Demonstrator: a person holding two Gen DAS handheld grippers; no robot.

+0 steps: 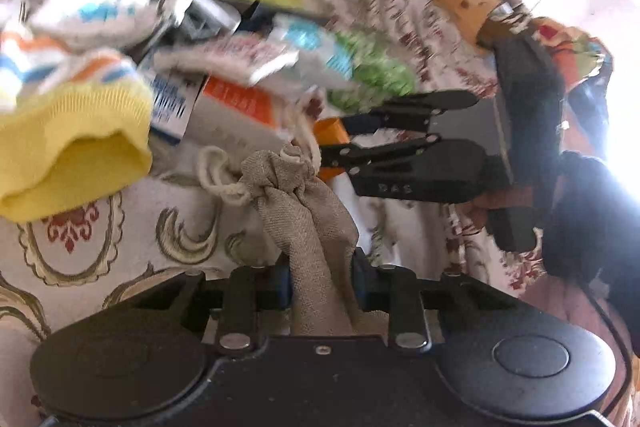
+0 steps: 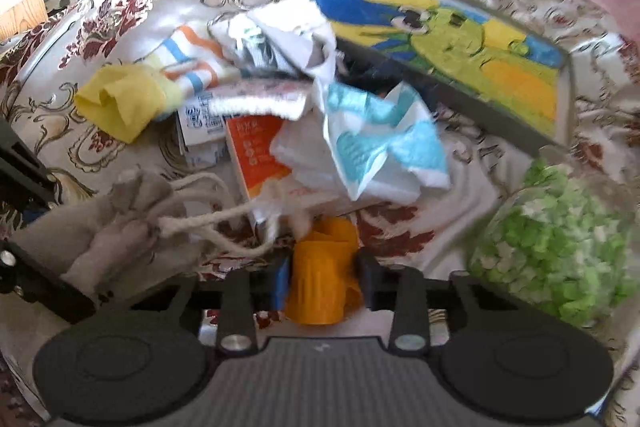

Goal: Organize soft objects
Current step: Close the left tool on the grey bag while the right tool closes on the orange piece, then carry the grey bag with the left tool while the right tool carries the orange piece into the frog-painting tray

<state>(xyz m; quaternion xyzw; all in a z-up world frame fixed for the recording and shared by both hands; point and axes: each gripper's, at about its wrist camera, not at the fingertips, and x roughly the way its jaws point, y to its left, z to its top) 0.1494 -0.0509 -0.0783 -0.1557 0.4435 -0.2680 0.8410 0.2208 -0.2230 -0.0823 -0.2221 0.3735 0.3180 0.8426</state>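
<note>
**Both grippers closing on soft items over the patterned cloth**

Beige linen, bunched into a drawstring pouch [image 1: 304, 195], is sitting right between the fingers of the left gripper [image 1: 320, 283]; the pads are pressing on the fabric of its body, so that gripper is clenched on the pouch. Its white cord [image 2: 208, 223] is trailing loose toward the clutter. In the right wrist view the right gripper [image 2: 320, 279] is grasping a soft orange piece [image 2: 320, 283], which is bulging a little between the pads.

Both items are lying low at the near edge of the heap, on the floral cloth [image 1: 132, 235] covering the worktop. Just beyond them a yellow sock [image 1: 76, 155], striped socks [image 2: 192, 63], a white-and-blue wrapper [image 2: 380, 143] and an orange-and-white carton [image 2: 256, 155] are piling up together, with a bag of green bits [image 2: 560, 243] to the right and a painted picture board [image 2: 460, 47] farther back.

Judging from this, the step in hand is lifting two soft things clear of the pile. To do it well, each hand should be rising straight and slowly, watching that the cord is not snagging on the carton, and keeping the two grippers apart so the pouch is not dragging across the orange piece.
</note>
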